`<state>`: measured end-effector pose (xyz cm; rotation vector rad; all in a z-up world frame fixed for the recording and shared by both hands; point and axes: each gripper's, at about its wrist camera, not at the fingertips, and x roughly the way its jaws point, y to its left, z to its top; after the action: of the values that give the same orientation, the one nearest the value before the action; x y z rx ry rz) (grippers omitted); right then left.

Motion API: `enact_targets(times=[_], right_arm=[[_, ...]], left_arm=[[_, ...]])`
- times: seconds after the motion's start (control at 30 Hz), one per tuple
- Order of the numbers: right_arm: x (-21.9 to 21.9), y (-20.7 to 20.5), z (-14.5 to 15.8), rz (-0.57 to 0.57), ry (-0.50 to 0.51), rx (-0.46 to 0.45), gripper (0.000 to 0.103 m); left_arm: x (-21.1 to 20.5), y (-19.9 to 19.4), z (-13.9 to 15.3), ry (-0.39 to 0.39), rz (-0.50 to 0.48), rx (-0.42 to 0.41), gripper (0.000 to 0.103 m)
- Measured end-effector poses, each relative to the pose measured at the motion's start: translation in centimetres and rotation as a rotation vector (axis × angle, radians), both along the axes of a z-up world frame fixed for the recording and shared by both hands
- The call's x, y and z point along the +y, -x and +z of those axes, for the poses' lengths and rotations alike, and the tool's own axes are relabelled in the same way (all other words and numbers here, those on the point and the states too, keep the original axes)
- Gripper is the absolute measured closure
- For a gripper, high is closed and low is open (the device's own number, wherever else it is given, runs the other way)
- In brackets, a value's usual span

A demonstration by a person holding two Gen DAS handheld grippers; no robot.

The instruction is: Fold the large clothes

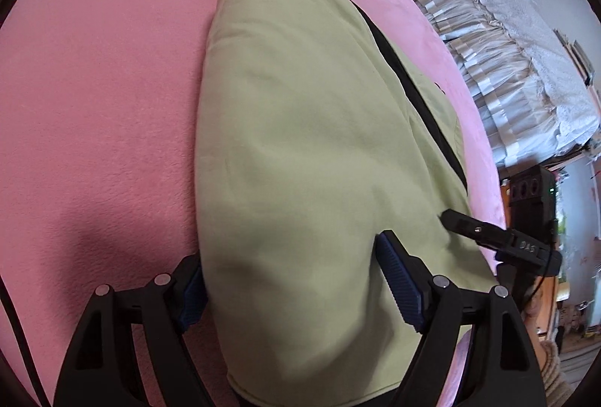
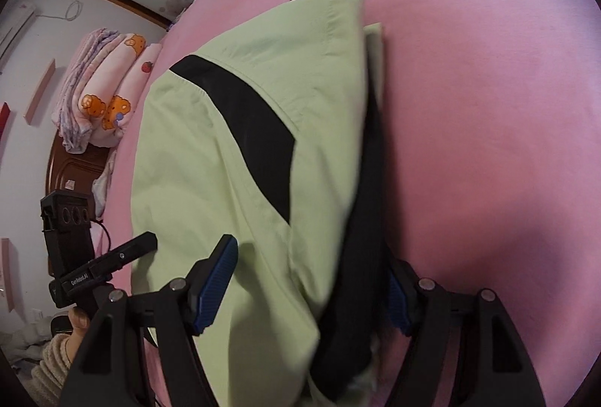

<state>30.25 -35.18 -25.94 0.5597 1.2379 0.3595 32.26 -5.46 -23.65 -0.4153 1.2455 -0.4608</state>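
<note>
Light green garment with black panels (image 1: 300,144), folded lengthwise on pink bed cover (image 1: 94,106). Left gripper (image 1: 293,279) and right gripper (image 2: 311,279) both spread wide astride near end, gripping nothing. Risk: layers sliding apart if only top ply pinched. Hidden: near hem, underlayers, right inner finger pad.
</note>
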Motion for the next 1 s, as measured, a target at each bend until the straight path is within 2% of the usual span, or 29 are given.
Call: enact_targets(times=[0.07,0.13,0.23,0.27,0.3,0.4,0.43,0.53,0.63,0.83,1.0], right_arm=[[0.9,-0.7,-0.2,0.010,0.016,-0.010,0.035],[1.6,-1.2,-0.3,0.016,0.037,-0.021,0.041],[2.1,-1.6,-0.1,0.021,0.032,-0.029,0.068],[2.4,-1.6,0.1,0.024,0.025,-0.029,0.082],[2.8,-1.5,0.6,0.027,0.044,-0.036,0.086],[5.1,-1.0,2.7,0.047,0.164,-0.066,0.090],[5.9,-0.7,3.4,0.054,0.188,-0.079,0.090],[9.0,0.4,5.8,0.079,0.236,-0.115,0.091],[11.9,1.5,7.6,0.110,0.259,-0.132,0.092],[18.6,1.9,11.3,0.187,0.185,-0.206,0.092],[26.0,-1.5,15.0,0.235,0.108,-0.296,0.092]], left_arm=[[0.0,-0.5,-0.6,0.035,0.000,0.015,0.022],[-0.1,-1.1,-1.2,0.065,0.007,0.034,0.021],[-0.4,-1.8,-1.7,0.082,0.037,0.053,0.022],[-0.5,-1.9,-1.7,0.075,0.043,0.053,0.025],[-0.7,-1.8,-1.3,0.056,0.046,0.046,0.033],[-1.8,-1.0,1.0,-0.033,0.005,-0.029,0.063],[-1.9,-0.6,1.9,-0.060,-0.003,-0.056,0.068],[-2.1,1.4,5.0,-0.150,-0.009,-0.131,0.073],[-1.0,3.2,7.6,-0.207,-0.025,-0.189,0.075],[6.9,4.9,13.7,-0.268,0.008,-0.257,0.075],[14.3,2.2,18.3,-0.333,0.059,-0.278,0.075]])
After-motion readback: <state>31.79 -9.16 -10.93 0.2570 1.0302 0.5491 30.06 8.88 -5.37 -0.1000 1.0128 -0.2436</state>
